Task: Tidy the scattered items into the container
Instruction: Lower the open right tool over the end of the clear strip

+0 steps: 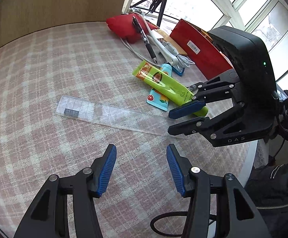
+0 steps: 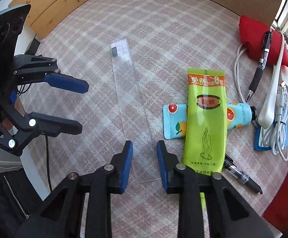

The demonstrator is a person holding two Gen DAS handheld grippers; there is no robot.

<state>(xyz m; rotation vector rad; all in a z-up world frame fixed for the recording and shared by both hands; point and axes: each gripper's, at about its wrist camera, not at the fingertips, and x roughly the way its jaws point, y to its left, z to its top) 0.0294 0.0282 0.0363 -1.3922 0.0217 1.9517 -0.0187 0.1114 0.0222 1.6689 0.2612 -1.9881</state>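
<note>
Ruler [image 1: 108,115]: clear flat plastic | left hand-held gripper [image 1: 141,147] apart | right hand-held gripper [image 2: 144,143] apart

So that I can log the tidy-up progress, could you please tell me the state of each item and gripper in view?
Ruler: flat on the cloth.
Left gripper: open, empty.
Right gripper: fingers astride the ruler's end, grip unclear.
Green sachet: lying across the tube.
Tube: capped, beneath it.
Black pen: leaning on the red pouch.
Second pen: partly under the sachet.
White cable: coiled.
</note>
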